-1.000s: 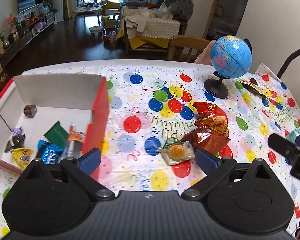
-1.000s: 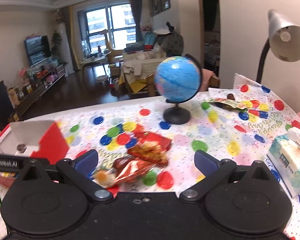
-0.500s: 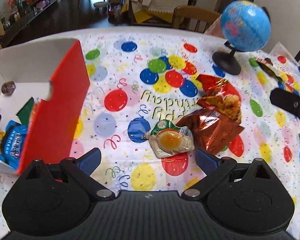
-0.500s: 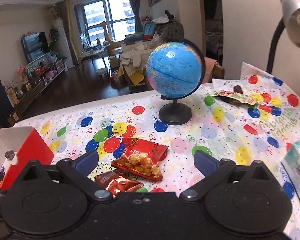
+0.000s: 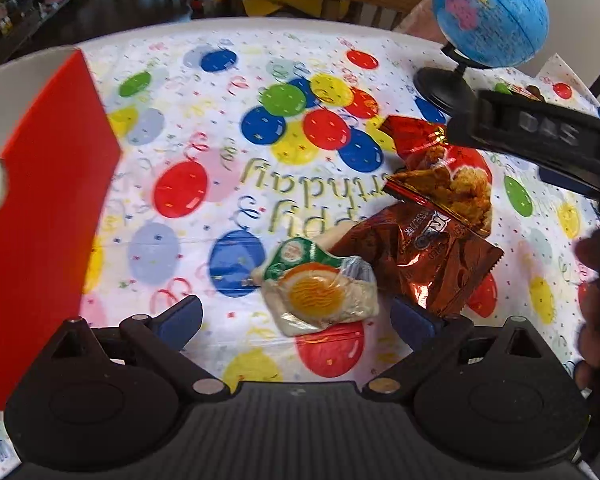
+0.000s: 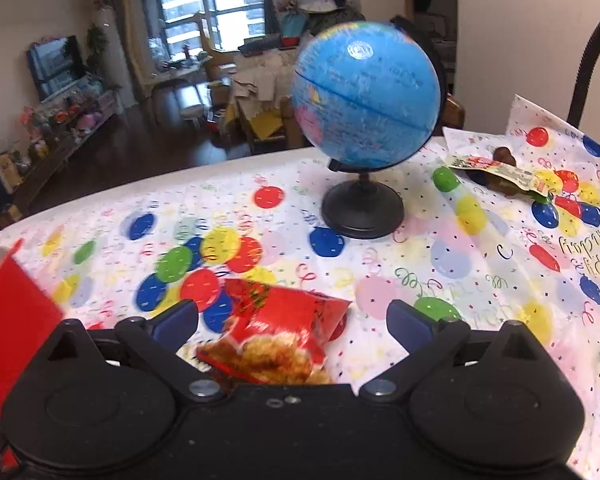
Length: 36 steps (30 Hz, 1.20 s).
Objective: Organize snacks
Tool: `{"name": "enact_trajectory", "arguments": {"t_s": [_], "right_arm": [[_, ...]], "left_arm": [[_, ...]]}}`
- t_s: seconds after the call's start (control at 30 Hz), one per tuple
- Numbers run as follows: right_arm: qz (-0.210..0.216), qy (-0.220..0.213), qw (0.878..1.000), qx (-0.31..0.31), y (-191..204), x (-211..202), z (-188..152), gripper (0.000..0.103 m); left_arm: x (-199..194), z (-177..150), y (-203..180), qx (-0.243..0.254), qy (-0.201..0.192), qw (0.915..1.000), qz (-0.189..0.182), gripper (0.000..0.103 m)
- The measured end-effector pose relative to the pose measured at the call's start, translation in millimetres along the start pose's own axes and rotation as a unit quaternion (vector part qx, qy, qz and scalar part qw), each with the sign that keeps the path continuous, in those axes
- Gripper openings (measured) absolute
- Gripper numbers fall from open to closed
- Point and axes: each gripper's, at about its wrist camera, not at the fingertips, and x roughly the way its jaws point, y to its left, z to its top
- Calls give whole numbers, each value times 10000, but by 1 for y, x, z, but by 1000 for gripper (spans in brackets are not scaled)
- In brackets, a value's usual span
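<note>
left claw (image 5: 296, 318) hovers low over the worktop (image 5: 228, 80), fingers spread wide, the clear-wrapped orange snack (image 5: 320, 294) lying between the tips. just right of it, the brown foil packet (image 5: 428, 256) sits under the red chip bag (image 5: 440, 176). red-walled box (image 5: 44, 216) stands at the left. right claw (image 6: 292, 318) is also wide apart, the red chip bag (image 6: 280, 332) between its fingers, untouched. globe (image 6: 366, 96) stands far behind.

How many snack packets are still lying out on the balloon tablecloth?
4: clear orange-centred packet between the left gripper fingers, brown bag, red bag, far packet beside the globe. Others may be hidden.
</note>
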Motion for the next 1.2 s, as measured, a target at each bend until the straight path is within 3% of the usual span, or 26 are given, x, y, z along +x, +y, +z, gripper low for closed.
{"name": "enact_trajectory", "arguments": {"t_s": [0.27, 0.33, 0.4, 0.5, 0.63, 1.2], "right_arm": [[87, 471, 9977, 482, -4, 33, -3, 101], [125, 575, 9969, 521, -4, 37, -4, 93], [205, 634, 9966, 492, -5, 40, -6, 82], [326, 636, 9959, 555, -6, 39, -6, 75], [365, 597, 9959, 570, -6, 34, -7, 66], [570, 146, 9970, 508, -16, -31, -9, 62]], "left_arm": [[15, 6, 6, -196, 137, 9997, -38, 100], [16, 6, 5, -195, 139, 9997, -52, 100], [17, 6, 5, -203, 183, 9996, -121, 95], [18, 7, 7, -246, 173, 9995, -136, 87], [15, 9, 7, -236, 152, 9994, -188, 65], [-22, -3, 13, -266, -26, 9995, -144, 60]]}}
